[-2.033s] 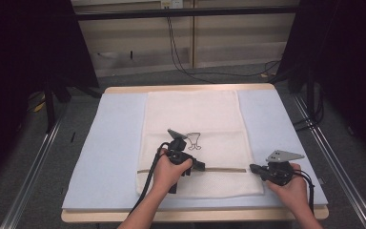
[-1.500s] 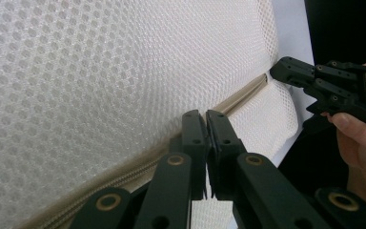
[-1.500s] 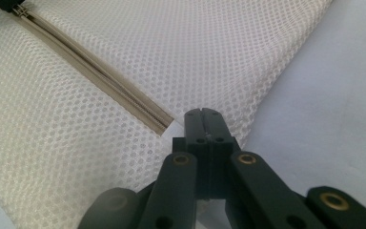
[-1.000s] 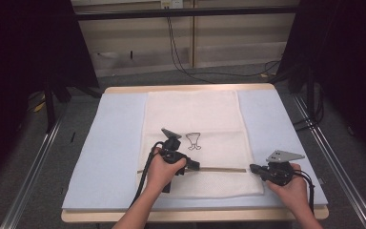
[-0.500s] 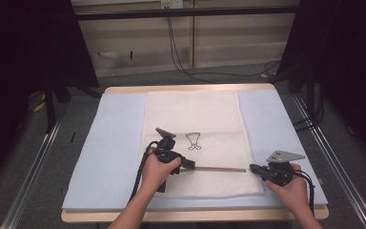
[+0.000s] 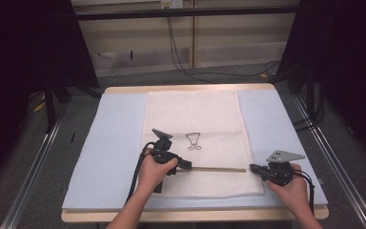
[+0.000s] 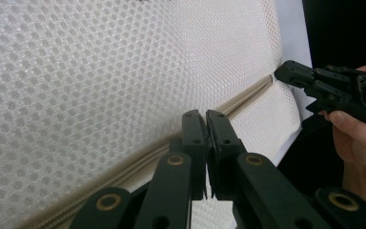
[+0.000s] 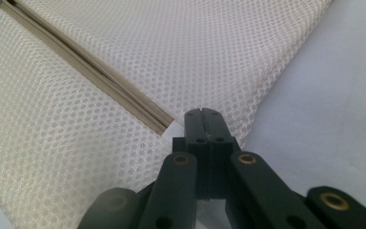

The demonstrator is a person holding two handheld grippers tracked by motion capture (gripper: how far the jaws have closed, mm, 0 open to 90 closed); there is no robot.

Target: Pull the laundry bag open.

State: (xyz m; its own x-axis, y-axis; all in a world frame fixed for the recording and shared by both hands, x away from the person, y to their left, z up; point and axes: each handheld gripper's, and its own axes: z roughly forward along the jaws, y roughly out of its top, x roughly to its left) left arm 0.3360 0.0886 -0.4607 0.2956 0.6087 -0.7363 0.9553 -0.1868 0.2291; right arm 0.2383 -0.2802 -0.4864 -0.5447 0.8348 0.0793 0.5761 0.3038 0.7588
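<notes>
**A:** High view: state the layout, largest item first.

**B:** A mat covers the table. The bag, white mesh, lies flat on the mat's middle. Its zip runs across the near end. The left gripper sits on the zip toward the left. The right gripper sits at the zip's right end, at the bag's edge.

**A:** Jaw state?

**B:** Left: jaws fully together, tips on the zip line. The left gripper view does not show whether a pull tab is pinched, as the tips hide it. Right: jaws fully together, tips on the bag's edge beside the zip end. This reads as a pinch on the mesh.

**A:** Failure modes from here?

**B:** In order of scale:
1. The whole bag slides across the mat. Cause: the right-hand pinch holds little cloth and lets go under pull.
2. The mesh bunches ahead of the left gripper. Cause: slack between the two grippers.
3. The slider jams. Cause: a pull angled off the zip line, or mesh caught in the teeth.
4. The tab slips from the left jaws. Cause: a small, smooth tab under a shallow grip.
</notes>
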